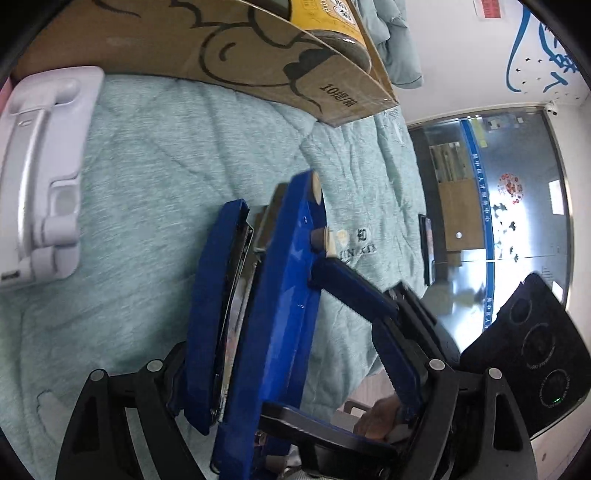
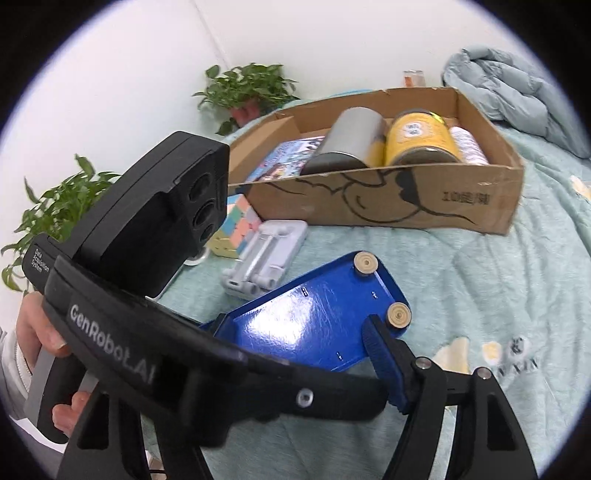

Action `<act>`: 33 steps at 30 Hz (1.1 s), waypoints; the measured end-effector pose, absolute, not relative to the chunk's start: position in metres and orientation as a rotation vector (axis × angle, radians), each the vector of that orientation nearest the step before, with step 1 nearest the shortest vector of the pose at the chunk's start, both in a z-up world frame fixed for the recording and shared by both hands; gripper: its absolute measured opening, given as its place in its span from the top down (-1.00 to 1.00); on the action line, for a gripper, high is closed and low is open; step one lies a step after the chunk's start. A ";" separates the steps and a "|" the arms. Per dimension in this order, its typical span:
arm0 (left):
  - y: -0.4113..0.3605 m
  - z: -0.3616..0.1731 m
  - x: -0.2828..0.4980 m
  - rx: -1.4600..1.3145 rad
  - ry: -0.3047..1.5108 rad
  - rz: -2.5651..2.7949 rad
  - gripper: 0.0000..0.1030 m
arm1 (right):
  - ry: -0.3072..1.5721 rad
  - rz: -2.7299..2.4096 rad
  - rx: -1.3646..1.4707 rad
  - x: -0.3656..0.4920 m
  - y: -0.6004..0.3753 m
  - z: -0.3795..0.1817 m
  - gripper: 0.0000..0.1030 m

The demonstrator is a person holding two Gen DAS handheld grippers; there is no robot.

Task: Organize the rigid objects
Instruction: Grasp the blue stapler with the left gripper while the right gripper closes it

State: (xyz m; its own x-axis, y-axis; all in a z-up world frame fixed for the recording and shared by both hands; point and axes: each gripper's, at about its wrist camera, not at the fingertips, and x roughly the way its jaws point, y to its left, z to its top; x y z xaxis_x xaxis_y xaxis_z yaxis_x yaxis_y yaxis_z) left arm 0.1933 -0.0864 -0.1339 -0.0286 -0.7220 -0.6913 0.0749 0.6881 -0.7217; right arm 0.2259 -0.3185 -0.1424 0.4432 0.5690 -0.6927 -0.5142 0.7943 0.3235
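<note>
A pale green quilted bed cover [image 2: 461, 280] fills the scene, with white walls behind it.

In the left wrist view, from the left: a white plastic folding stand [image 1: 40, 177] lies flat on the cover. Above it runs the long wall of a cardboard box [image 1: 207, 48], a yellow can [image 1: 332, 26] showing over its rim. In the middle the left tool [image 1: 258, 295] is pinched on the blue stapler [image 1: 280, 295]; one blue finger [image 1: 214, 295] lies along the stapler's metal side, and the flat blue base shows two cream rubber feet. The right tool [image 1: 376, 332] reaches in from the right, one ribbed blue finger pressed against the base. Only this view shows the glass door [image 1: 498, 206] and the blue wall markings at far right.

The right wrist view looks the other way. At far left a hand [image 2: 40, 332] grips the left tool's black handle beside potted plants [image 2: 55, 210]. Next come a pastel puzzle cube [image 2: 236, 229] and the stand, just beside each other, near the box. The stapler's base is tilted, underside up. The right tool [image 2: 373, 354] touches its edge with one finger; the other is hidden, so I cannot tell its closure. Only here the box interior shows: a book [image 2: 284, 158], a silver can [image 2: 351, 140], the yellow can, a white bottle [image 2: 469, 144]. A rumpled duvet [image 2: 517, 88] lies far right.
</note>
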 end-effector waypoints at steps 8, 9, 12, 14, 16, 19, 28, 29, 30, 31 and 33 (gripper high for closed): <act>-0.082 -0.130 0.194 -0.527 1.403 -0.695 -0.61 | 0.897 0.435 0.070 0.197 -0.319 -0.147 -0.40; -0.082 -0.130 0.194 -0.526 1.401 -0.698 -0.61 | 0.890 0.413 0.072 0.191 -0.317 -0.148 -0.40; -0.078 -0.131 0.193 -0.508 1.378 -0.708 -0.61 | 0.836 0.364 0.045 0.178 -0.308 -0.150 -0.41; -0.075 -0.127 0.191 -0.464 1.344 -0.709 -0.61 | 0.802 0.335 0.011 0.172 -0.303 -0.153 -0.40; -0.070 -0.123 0.190 -0.458 1.319 -0.713 -0.61 | 0.799 0.305 0.003 0.171 -0.299 -0.158 -0.40; -0.058 -0.111 0.184 -0.450 1.249 -0.711 -0.61 | 0.786 0.300 -0.002 0.168 -0.297 -0.164 -0.40; -0.042 -0.107 0.181 -0.482 1.185 -0.691 -0.61 | 0.805 0.402 -0.016 0.179 -0.285 -0.178 0.81; -0.041 -0.106 0.180 -0.480 1.181 -0.693 -0.61 | 0.839 0.397 -0.008 0.183 -0.285 -0.183 0.84; -0.041 -0.106 0.181 -0.478 1.181 -0.692 -0.61 | 0.850 0.407 0.025 0.185 -0.289 -0.186 0.85; -0.039 -0.107 0.181 -0.474 1.185 -0.693 -0.61 | 0.849 0.413 0.037 0.185 -0.292 -0.186 0.85; -0.041 -0.112 0.183 -0.452 1.216 -0.692 -0.61 | 0.858 0.423 0.060 0.187 -0.297 -0.185 0.81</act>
